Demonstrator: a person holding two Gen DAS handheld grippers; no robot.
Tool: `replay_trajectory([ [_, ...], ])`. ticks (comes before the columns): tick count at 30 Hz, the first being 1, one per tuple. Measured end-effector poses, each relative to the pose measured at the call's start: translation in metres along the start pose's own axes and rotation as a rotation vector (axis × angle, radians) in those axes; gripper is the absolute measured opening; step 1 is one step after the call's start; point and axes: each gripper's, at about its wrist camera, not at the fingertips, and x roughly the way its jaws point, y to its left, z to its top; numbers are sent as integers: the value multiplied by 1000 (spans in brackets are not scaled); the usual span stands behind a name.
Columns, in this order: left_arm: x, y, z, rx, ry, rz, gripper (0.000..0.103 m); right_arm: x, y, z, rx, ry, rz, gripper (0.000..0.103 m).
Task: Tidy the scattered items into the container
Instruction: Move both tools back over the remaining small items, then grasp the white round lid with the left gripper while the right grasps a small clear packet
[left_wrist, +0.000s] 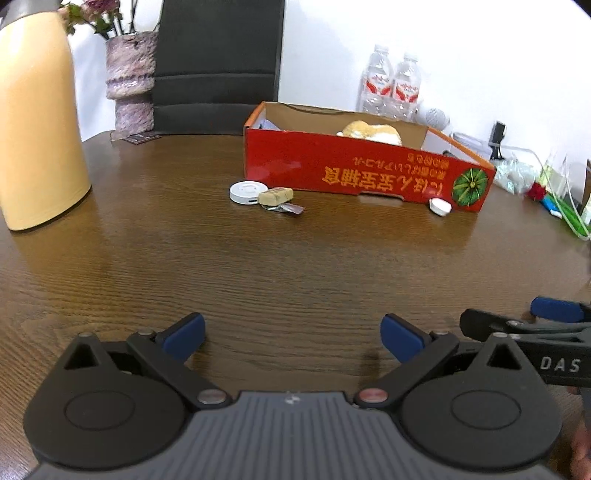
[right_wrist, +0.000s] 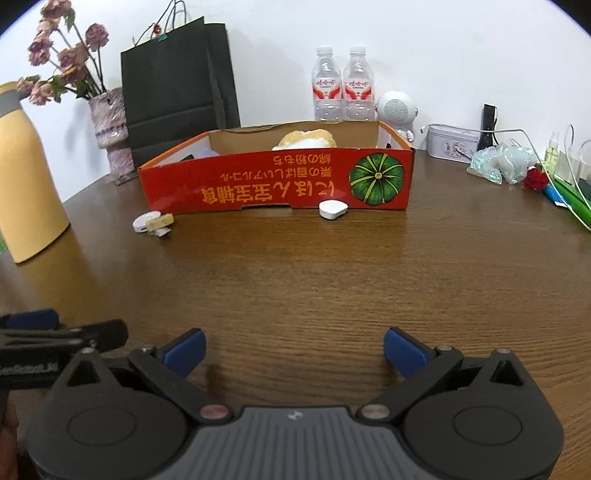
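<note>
Three small items lie on the wooden counter (right_wrist: 295, 277) outside the red cardboard box (right_wrist: 273, 184): a round white disc (left_wrist: 246, 192) touching a tan wrapped snack bar (left_wrist: 275, 195), with a crumpled wrapper (left_wrist: 288, 209) just in front, and a white cap-like piece (right_wrist: 332, 209) against the box's front wall. Both the left gripper (left_wrist: 291, 338) and right gripper (right_wrist: 293, 349) hover well back, fingers spread wide and empty. All three look light. The disc seems rigid and smooth, likely slippery, so pinch its rim. The bar probably yields a little; grip across its short sides. A plush toy (right_wrist: 306, 140) already sits in the box.
</note>
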Motion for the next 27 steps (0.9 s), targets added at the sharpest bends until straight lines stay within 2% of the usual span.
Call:
replay_trajectory([
  [9, 2, 5, 3, -44, -8, 31, 103, 3, 10, 1, -55, 13, 26, 103],
  [17, 4, 2, 3, -29, -6, 25, 103, -2, -3, 1, 18, -13, 85, 102],
  [20, 4, 4, 3, -37, -9, 21, 103, -2, -2, 1, 10, -18, 108, 99],
  [24, 0, 13, 2, -79, -15, 17, 103, 4, 11, 8, -68, -4, 118, 86],
  [27, -2, 25, 4, -137, -21, -16, 103, 10, 22, 26, -109, -16, 177, 75],
])
